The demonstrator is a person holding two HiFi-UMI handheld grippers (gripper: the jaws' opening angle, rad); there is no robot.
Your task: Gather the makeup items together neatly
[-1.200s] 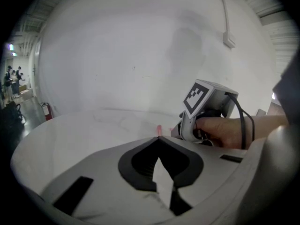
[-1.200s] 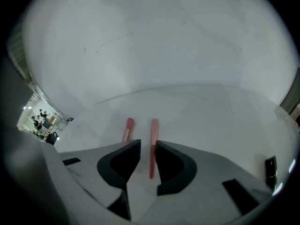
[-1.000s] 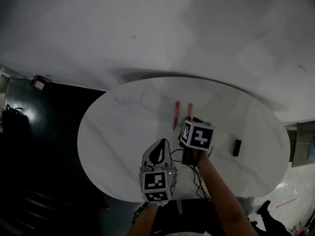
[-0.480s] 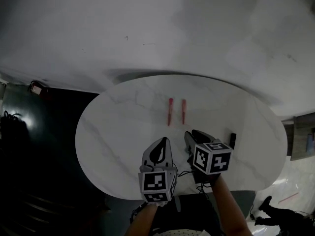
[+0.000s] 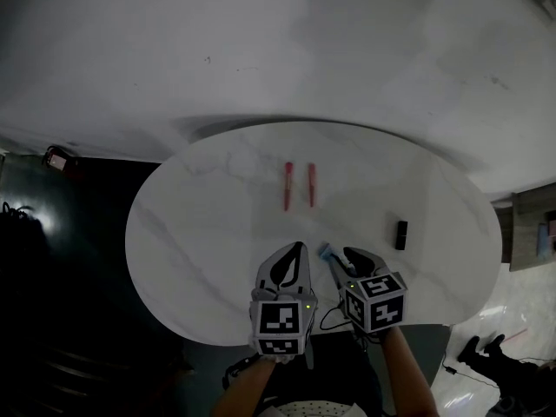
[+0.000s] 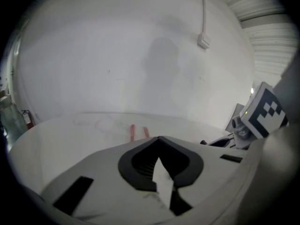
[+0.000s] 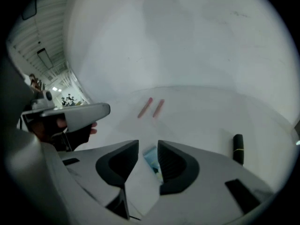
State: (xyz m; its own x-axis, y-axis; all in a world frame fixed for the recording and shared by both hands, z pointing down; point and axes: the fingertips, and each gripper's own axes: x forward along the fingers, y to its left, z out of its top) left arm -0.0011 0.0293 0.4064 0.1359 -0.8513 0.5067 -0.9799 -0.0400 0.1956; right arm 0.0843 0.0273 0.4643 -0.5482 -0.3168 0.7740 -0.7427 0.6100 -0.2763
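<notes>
White marble oval surface (image 5: 208, 224). Right gripper (image 7: 148, 149): fingers opening, one small light-blue item (image 7: 151, 158) between them, near edge. Left gripper (image 6: 159, 139): fingers together, empty. Two red slim sticks (image 5: 287, 186) side by side, far centre; one black tube (image 5: 401, 234), right.

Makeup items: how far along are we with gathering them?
Done: the two red pencils lie side by side on the table. In hand: a small blue item sits between the right tongs, whose jaws are opening, with a gap beside it. Left: that item and the black lipstick lie apart from the pencils; the left tongs are shut and empty.
</notes>
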